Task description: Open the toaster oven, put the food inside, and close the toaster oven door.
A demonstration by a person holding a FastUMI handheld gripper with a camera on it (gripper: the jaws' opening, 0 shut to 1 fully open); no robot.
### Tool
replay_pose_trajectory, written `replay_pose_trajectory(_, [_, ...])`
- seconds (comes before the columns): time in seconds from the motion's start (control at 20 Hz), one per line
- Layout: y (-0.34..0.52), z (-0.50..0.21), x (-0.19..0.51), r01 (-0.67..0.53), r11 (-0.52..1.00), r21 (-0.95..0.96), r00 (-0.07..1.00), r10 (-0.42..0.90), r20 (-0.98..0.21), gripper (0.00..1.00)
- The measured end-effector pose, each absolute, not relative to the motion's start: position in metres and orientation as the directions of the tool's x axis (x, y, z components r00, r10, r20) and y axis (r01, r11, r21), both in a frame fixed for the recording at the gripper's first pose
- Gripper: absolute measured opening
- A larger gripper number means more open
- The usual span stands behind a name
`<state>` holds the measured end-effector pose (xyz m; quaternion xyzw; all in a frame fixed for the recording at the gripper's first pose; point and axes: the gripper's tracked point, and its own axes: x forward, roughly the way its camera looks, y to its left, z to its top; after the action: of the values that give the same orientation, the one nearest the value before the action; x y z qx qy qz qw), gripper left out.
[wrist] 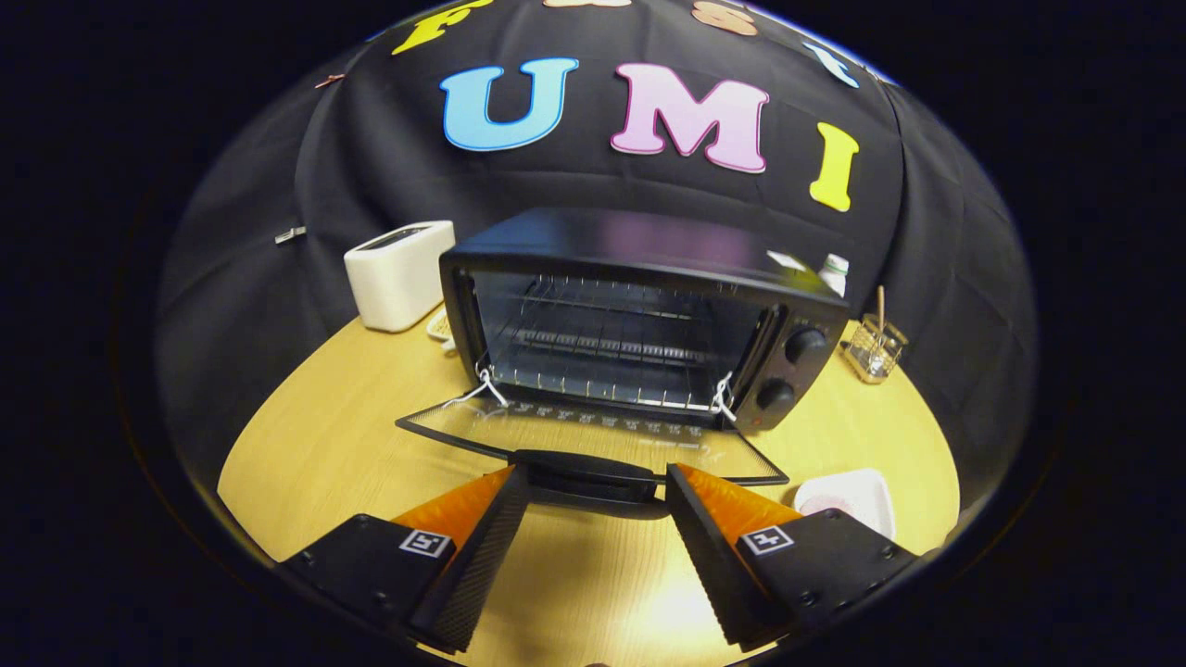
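My claw (596, 482) hangs spread wide over the wooden table (324, 435), gripping nothing, its tips either side of the door handle (586, 470) of the black toaster oven (649, 315). Glass door (574, 431) lies folded down flat, wire rack (611, 347) bare inside. White dish w/ pink food (848, 498) sits just beyond my right finger; white toaster (398, 273) stands left of the oven
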<state>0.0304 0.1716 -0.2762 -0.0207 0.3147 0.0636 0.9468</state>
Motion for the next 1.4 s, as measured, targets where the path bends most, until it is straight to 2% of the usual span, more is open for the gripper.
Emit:
replay_pose_trajectory(0.3, [0.162,-0.314,0.006,-0.182,0.983,-0.005,0.7,0.126,-0.703,0.99])
replay_pose_trajectory(0.6, [0.11,-0.283,-0.009,-0.183,0.983,-0.015,0.707,0.121,-0.697,0.99])
replay_pose_trajectory(1.0, [-0.006,-0.257,-0.005,-0.122,0.993,-0.001,0.72,0.088,-0.688,0.99])
replay_pose_trajectory(1.4, [-0.083,-0.258,-0.003,-0.133,0.989,0.071,0.689,0.144,-0.711,0.99])
